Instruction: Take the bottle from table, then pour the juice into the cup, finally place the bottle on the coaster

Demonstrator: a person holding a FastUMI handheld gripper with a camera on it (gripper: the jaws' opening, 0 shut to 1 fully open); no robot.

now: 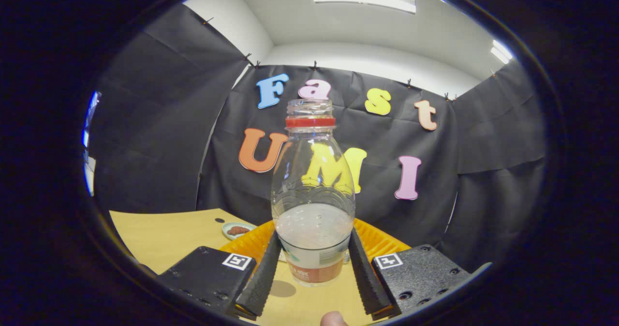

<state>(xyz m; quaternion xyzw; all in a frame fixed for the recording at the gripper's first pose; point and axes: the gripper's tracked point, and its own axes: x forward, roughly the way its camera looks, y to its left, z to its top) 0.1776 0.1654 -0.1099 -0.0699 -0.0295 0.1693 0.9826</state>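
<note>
Wooden table [169, 234] | tongs [313, 268] clamp bottle [313, 195] | cloudy juice low inside

My gripper [313, 268] is black all over. Each finger [261, 280] is a long narrow bar with a ribbed, toothed inner face, and an orange edge shows at the foot of the right one. Behind each finger sits a broad matte block [205, 275] with sunken screw holes. Each block carries a small white square tag [239, 261] with a black pattern, set at the corner nearest the fingers. A fingertip [332, 319] of mine pokes in behind the fingers.
</note>
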